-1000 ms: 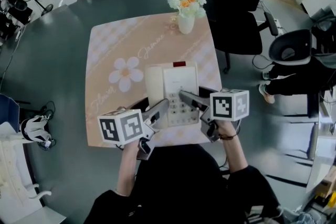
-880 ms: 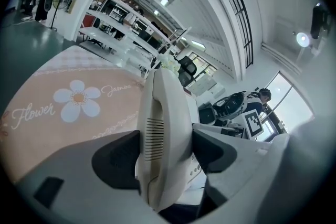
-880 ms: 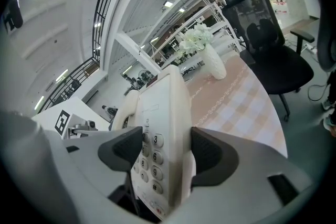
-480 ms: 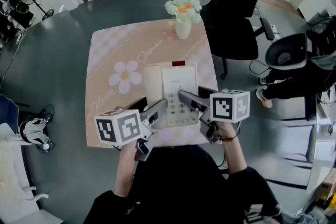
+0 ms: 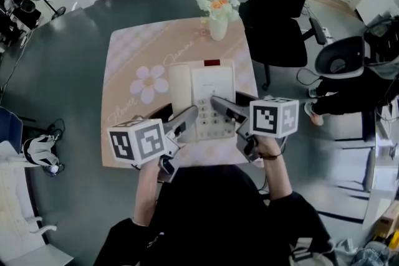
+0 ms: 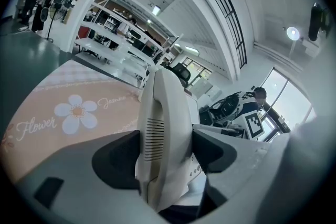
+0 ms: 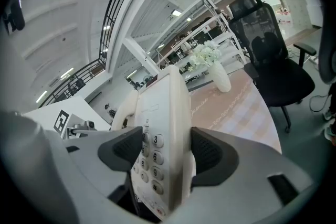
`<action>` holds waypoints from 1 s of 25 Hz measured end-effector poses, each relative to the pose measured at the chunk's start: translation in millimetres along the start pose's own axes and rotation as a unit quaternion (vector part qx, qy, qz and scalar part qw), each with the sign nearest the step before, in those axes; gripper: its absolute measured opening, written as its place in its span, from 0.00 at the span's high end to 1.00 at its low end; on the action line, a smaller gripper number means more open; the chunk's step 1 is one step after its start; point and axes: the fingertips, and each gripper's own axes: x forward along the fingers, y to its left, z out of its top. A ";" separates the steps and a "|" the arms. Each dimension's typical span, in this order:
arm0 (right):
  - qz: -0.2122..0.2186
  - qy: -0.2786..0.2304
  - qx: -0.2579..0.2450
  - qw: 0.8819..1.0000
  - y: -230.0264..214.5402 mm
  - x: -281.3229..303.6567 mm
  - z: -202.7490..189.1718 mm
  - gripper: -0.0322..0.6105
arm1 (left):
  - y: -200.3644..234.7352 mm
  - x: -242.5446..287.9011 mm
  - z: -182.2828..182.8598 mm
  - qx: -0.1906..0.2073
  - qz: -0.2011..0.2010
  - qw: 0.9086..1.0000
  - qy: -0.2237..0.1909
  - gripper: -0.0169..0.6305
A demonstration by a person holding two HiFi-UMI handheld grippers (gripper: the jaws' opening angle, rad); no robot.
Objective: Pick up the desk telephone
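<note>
The white desk telephone [image 5: 204, 98] has its handset [image 5: 179, 85] on the left and its keypad [image 5: 216, 123] at the near end. It hangs over the peach flower mat [image 5: 134, 53], clamped from both sides. My left gripper [image 5: 176, 114] is shut on the handset side, where the ribbed earpiece [image 6: 155, 134] fills the space between the jaws of the left gripper [image 6: 165, 152]. On the opposite edge, my right gripper [image 5: 234, 103] is shut beside the number keys [image 7: 152, 157], which show in the right gripper [image 7: 167, 152] view. Both gripper views look upward to the ceiling.
A white vase of flowers [image 5: 218, 12] stands at the mat's far edge. The mat lies on a dark grey-green table [image 5: 62, 53]. A black office chair [image 5: 280, 3] stands beyond the table's right corner, with a second chair [image 5: 340, 59] further right.
Both grippers have carried the telephone a little away from the body, towards the vase. Their hold on it is unchanged.
</note>
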 end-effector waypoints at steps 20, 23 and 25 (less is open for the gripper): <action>-0.001 -0.015 -0.005 1.000 1.6 -3.8 2.5 0.52 | -6.0 -1.9 4.9 0.011 0.003 1.000 -0.011 0.50; -0.002 -0.015 -0.006 1.000 2.7 -3.9 1.8 0.52 | -7.2 -2.9 5.1 0.010 0.000 1.000 -0.012 0.50; -0.001 -0.015 -0.006 1.000 3.0 -4.0 1.2 0.52 | -6.2 -3.3 3.8 0.009 0.002 1.000 -0.011 0.50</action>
